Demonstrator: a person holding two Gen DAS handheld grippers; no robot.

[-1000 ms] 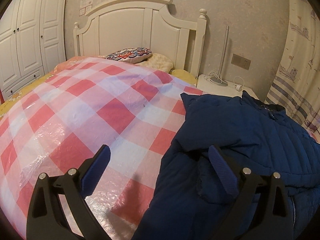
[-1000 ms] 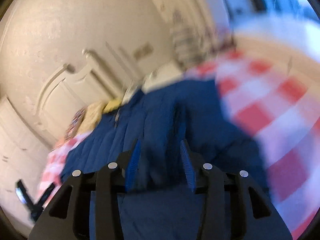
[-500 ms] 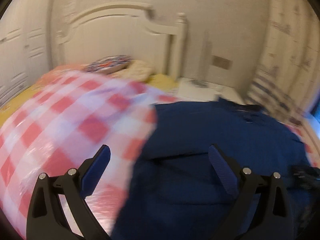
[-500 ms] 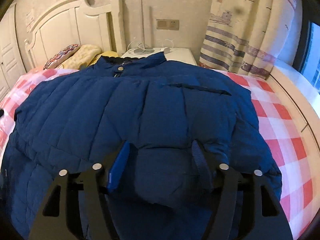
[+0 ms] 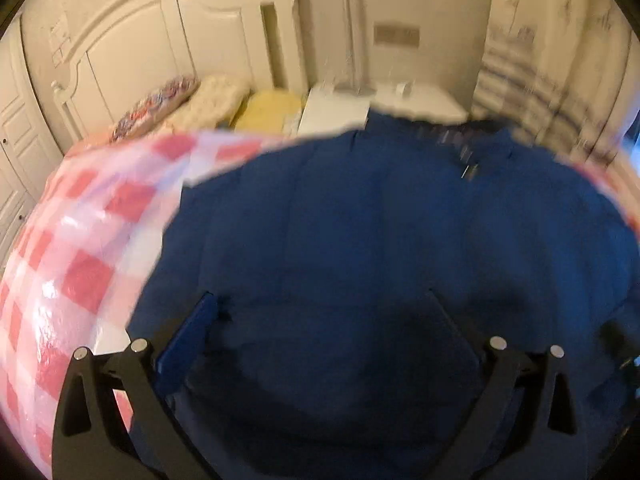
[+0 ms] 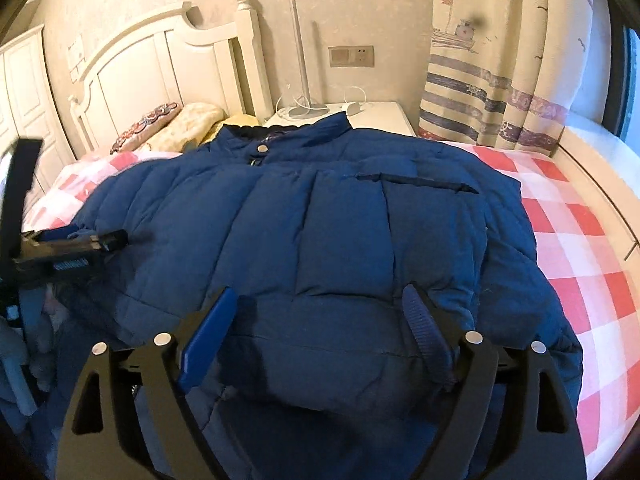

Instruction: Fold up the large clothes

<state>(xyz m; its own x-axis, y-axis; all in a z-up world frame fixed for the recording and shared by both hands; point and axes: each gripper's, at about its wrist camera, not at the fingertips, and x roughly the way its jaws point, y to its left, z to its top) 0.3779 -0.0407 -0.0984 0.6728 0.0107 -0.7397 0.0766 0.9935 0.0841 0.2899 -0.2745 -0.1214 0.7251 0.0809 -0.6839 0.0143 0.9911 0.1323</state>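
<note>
Blue jacket [image 6: 320, 220] spread flat across the bed [image 6: 568, 216], collar toward the headboard [image 6: 160, 64]. Right gripper [image 6: 320, 320] angled down at the jacket's near hem, jaws opening, padding between them but unpinched. Left gripper [image 5: 324, 320] spread wide over the jacket's left side, gripping nothing.

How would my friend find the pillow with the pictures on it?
Look at the white headboard at the top of the bed. Three cushions lie in a row below it. The patterned pillow is the one farthest from the nightstand, with red and blue shapes; its neighbours are cream and yellow.
</note>
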